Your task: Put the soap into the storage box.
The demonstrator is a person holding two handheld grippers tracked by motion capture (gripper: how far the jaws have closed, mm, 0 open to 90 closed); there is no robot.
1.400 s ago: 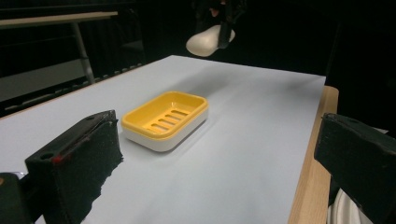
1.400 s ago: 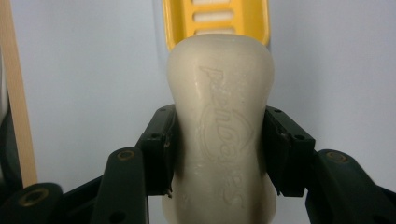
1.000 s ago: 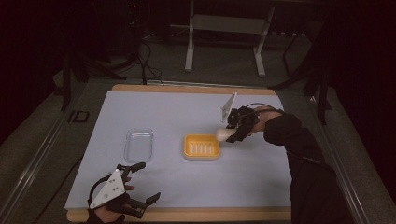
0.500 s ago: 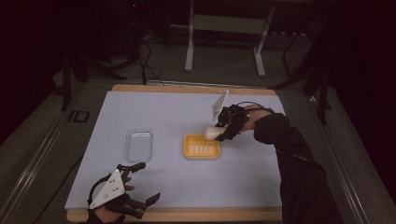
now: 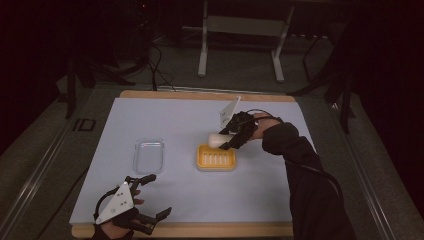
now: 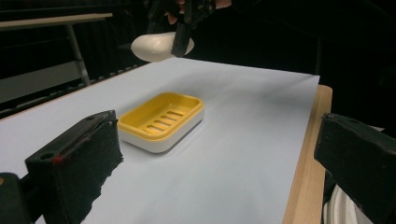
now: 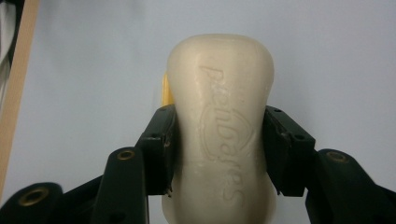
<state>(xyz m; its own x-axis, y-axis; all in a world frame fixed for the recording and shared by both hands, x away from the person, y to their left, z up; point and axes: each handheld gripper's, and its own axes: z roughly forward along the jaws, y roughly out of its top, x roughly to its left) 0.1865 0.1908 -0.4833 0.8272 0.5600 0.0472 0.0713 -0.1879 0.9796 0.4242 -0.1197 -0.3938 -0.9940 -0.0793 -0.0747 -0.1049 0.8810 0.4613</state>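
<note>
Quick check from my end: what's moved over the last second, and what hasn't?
The right gripper, shut on the white soap bar, has carried it leftward toward the yellow soap dish; the bar now hangs over the dish's far edge, not yet set down. No grip taken or released. The dish, the clear lid and the open left gripper stayed where they were.

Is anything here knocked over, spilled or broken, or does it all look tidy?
Nothing stands out. The yellow soap dish sits flat on the table, and the clear lid lies flat to its left, apart from it. The right gripper holds the white soap bar squarely in the air above the dish's far edge. The left gripper is open.
</note>
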